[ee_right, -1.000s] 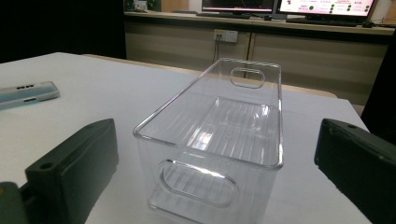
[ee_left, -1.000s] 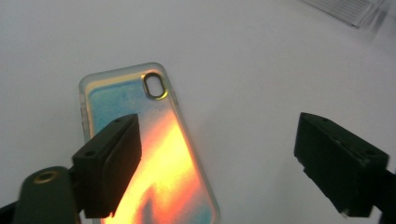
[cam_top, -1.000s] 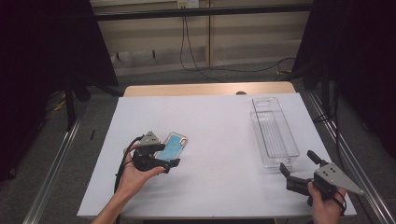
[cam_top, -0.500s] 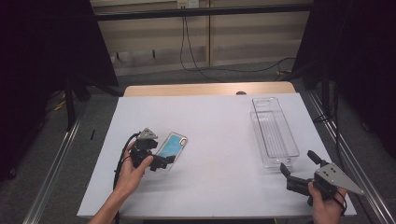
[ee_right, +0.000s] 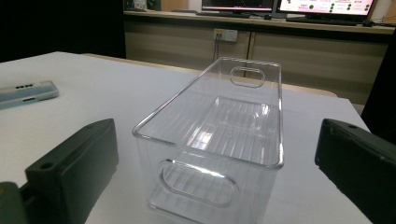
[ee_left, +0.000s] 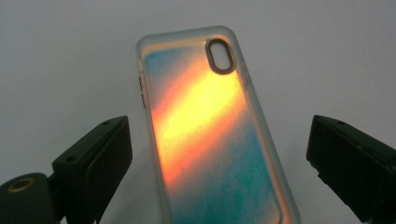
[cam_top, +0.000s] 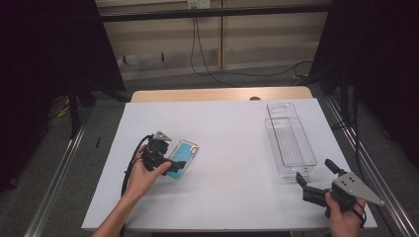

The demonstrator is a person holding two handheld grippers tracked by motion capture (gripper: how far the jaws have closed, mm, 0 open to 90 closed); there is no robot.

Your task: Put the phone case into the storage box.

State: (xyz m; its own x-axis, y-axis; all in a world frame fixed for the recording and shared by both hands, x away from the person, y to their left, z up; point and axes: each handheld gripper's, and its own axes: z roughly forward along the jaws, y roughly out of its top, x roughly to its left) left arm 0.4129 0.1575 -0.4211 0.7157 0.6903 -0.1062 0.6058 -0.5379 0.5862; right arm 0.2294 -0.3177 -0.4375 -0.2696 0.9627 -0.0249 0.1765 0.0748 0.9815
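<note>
Starting at the near edge of the table [cam_top: 237, 207], the right gripper [cam_top: 318, 180] is held low, its 2 jaws spread wide with nothing between them, aimed at the near end of the clear plastic bin [cam_top: 290, 140]. In the right gripper view the bin [ee_right: 219, 140] is seen standing empty and upright just ahead of the jaws.

Farther in, on the other side, the left gripper [cam_top: 168, 162] is lowered over the phone case [cam_top: 181, 159], which lies flat on the white surface, well apart from the bin. In the left gripper view the case [ee_left: 210, 130] sits between the 2 jaws, which have just been opening and stand wide, clear of both long edges; nothing is gripped.

A pickup looks to be in preparation. Risk is judged to lie in the case's thin, flat, glossy body: jaws closed too high could skid over its rim and push it aside, while jaws pressed down hard could jam against the table. An off-centre pinch could let it swing or slip during a carry toward the bin.
</note>
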